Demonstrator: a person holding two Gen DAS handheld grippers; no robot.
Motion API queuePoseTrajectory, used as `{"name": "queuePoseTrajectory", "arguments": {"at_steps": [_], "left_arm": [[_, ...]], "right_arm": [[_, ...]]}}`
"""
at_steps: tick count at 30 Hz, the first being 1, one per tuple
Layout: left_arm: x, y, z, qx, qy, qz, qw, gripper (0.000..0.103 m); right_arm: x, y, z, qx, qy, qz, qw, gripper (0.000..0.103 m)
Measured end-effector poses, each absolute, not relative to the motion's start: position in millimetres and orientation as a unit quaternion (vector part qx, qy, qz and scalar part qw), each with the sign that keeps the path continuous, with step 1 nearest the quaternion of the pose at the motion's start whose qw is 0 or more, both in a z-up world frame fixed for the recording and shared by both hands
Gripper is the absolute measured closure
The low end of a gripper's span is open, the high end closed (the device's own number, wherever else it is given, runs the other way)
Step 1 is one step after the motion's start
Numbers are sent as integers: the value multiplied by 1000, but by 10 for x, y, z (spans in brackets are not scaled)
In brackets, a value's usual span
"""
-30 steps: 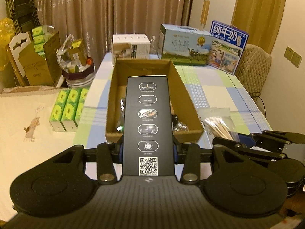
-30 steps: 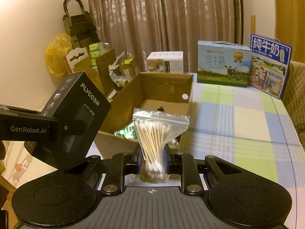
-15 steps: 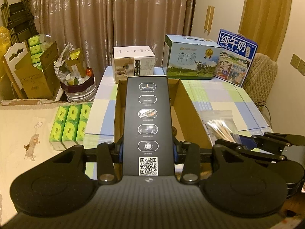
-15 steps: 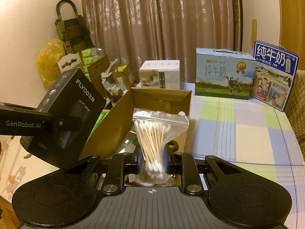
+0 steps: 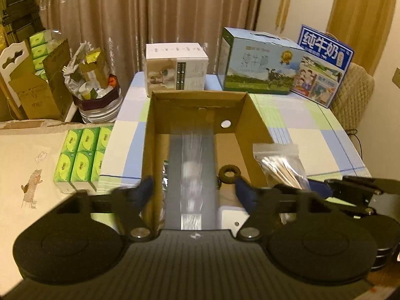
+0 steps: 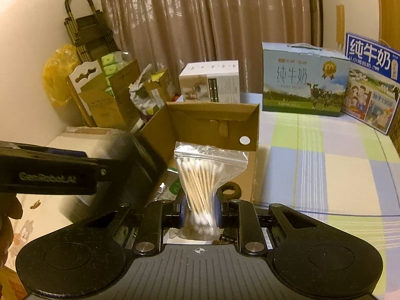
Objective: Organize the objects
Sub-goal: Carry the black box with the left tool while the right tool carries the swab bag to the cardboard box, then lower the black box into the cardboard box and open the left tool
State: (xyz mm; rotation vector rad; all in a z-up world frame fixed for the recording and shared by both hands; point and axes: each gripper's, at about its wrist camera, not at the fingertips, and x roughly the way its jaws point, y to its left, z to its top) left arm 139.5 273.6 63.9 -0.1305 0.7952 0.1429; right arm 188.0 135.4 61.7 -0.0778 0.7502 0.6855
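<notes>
**Left jaws spread over box; right clamped on swab bag**

Left gripper (image 5: pixel 193 187): jaws spread wide, touching nothing. Black box (image 5: pixel 191 175) lies between them, motion-blurred, inside the cardboard box (image 5: pixel 257 122); contact with the floor of that box cannot be told. Right gripper (image 6: pixel 200 212): jaws closed tight on the lower part of a clear bag of cotton swabs (image 6: pixel 202 172), bag upright, near the cardboard box's front right corner. Checked tablecloth (image 6: pixel 325 170) beneath.
</notes>
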Motion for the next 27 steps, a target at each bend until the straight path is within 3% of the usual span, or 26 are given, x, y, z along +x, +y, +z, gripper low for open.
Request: {"name": "queuePoseTrajectory", "arguments": {"at_steps": [16,17,18,19,20,22,27], "left_arm": [[1202,2943,681,-83,374,95,919,31],[1187,2952,689,-83,373,96,919,29],[1176,2951,698,-83,371,99,920,26],[1155,2955,706,-83,367,102,921,23],[1134,2961,710,-83,365,104,921,21],[1088,2963,720,-82,361,109,922,12],[897,2966,736,-86,348,122,925,1]], "right_arm": [[1899,1443,638,-31,358,335,871,83],[1895,1468,643,-33,359,342,868,78],[1892,1485,647,-35,358,344,867,60],[1878,1490,655,-38,353,343,870,34],[1859,1479,669,-37,344,338,875,27],[1835,1464,695,-33,339,340,877,25],[1759,1392,765,-36,343,333,878,25]]}}
